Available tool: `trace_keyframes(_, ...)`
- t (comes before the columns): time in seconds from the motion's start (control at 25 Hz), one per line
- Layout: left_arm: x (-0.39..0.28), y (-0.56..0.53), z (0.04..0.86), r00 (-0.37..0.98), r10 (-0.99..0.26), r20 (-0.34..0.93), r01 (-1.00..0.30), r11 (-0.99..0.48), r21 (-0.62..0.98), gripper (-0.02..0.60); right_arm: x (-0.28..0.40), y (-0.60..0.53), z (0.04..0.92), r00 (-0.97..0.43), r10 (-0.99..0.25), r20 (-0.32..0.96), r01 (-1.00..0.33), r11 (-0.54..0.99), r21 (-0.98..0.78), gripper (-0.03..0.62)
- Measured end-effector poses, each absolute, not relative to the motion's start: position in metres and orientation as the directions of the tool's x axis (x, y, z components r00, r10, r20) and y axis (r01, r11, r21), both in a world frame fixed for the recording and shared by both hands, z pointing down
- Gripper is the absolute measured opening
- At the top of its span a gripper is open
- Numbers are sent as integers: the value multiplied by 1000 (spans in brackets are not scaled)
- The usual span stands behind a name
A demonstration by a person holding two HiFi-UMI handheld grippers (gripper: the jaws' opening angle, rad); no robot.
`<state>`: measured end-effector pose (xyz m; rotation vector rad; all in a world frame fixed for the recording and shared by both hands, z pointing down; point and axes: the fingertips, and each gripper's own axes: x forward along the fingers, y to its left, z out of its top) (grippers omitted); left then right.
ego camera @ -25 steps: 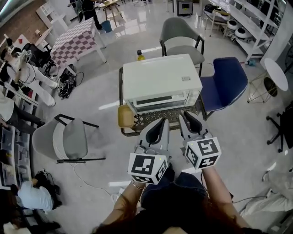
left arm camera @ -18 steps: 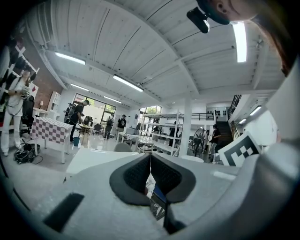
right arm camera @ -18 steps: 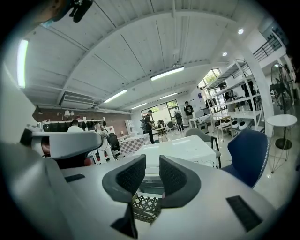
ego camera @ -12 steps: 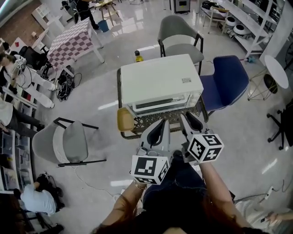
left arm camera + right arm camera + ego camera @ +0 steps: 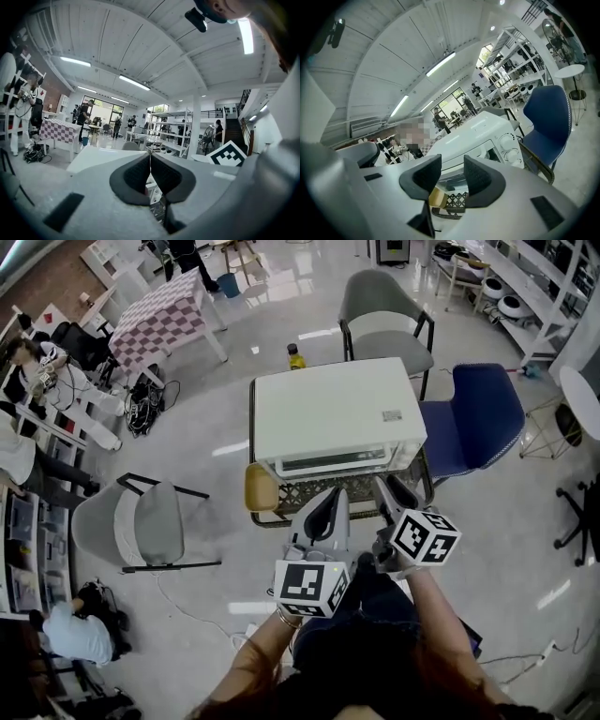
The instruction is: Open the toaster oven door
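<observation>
Toaster oven before tilted right gripper

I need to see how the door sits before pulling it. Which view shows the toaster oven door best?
The right gripper view: it faces the toaster oven door almost from the front. The head view sees the door only steeply from above. The left gripper view shows just the oven's white top.
</observation>
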<state>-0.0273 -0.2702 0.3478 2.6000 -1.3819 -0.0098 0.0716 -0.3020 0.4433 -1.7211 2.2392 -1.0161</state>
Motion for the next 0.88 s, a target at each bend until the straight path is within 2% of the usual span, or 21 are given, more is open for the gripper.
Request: trace_keyframes(0.88,-25,-318,368,482,-863,154,-870,-450,199,15,72,-353,513,-447,-820,356,-611,-11,-792,193)
